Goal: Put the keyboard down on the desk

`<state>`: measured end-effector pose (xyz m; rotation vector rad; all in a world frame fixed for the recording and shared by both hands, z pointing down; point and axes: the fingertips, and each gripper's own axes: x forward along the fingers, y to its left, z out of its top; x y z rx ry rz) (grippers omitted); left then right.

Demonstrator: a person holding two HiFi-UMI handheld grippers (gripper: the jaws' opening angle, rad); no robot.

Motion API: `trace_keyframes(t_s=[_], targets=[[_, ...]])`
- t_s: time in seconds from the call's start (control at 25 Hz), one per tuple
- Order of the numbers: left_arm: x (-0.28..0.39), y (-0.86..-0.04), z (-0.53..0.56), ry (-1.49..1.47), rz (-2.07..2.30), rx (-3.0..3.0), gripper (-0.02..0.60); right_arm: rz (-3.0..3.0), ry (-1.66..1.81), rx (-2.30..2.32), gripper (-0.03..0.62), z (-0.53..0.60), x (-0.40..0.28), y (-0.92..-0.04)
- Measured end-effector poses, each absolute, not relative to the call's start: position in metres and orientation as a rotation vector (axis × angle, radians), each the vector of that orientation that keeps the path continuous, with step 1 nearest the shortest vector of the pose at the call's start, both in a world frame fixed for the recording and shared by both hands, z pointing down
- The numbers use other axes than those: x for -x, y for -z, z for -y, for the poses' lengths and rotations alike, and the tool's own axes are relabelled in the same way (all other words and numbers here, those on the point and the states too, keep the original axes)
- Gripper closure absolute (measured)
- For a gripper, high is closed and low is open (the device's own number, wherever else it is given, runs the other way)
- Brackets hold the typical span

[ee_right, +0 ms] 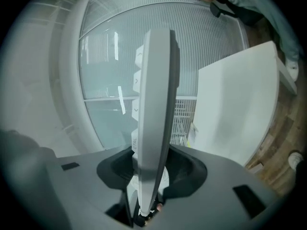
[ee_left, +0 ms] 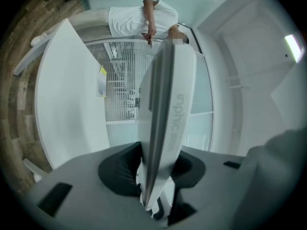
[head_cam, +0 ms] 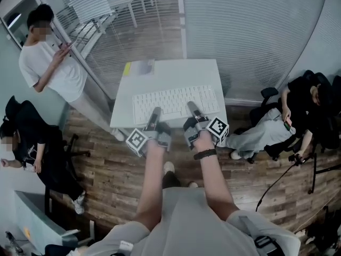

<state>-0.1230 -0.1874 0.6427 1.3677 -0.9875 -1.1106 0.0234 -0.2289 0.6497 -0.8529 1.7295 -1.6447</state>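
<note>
A white keyboard (head_cam: 176, 101) hangs flat over the near half of the white desk (head_cam: 176, 71), keys up. My left gripper (head_cam: 155, 114) is shut on its near edge left of the middle, and my right gripper (head_cam: 192, 109) is shut on the same edge further right. In the left gripper view the keyboard (ee_left: 165, 119) runs edge-on out of the left gripper (ee_left: 156, 178), with a gap between it and the desk (ee_left: 67, 109). The right gripper view shows the keyboard (ee_right: 156, 109) edge-on in the right gripper (ee_right: 148, 178), apart from the desk (ee_right: 235, 109).
A small grey and yellow item (head_cam: 139, 67) lies at the desk's far left corner. A glass wall with blinds (head_cam: 250, 31) stands behind the desk. One person stands at the back left (head_cam: 50, 60). Others sit at the left (head_cam: 26, 143) and right (head_cam: 298, 116) on the wooden floor.
</note>
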Motion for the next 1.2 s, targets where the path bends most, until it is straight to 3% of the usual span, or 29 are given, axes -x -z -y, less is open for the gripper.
trace_keyframes(t_s=[1.2], targets=[[0.127, -0.647, 0.197, 1.184, 0.861, -1.421, 0.445, -1.767, 1.52, 0.875, 0.441, 0.217, -0.025, -0.643]])
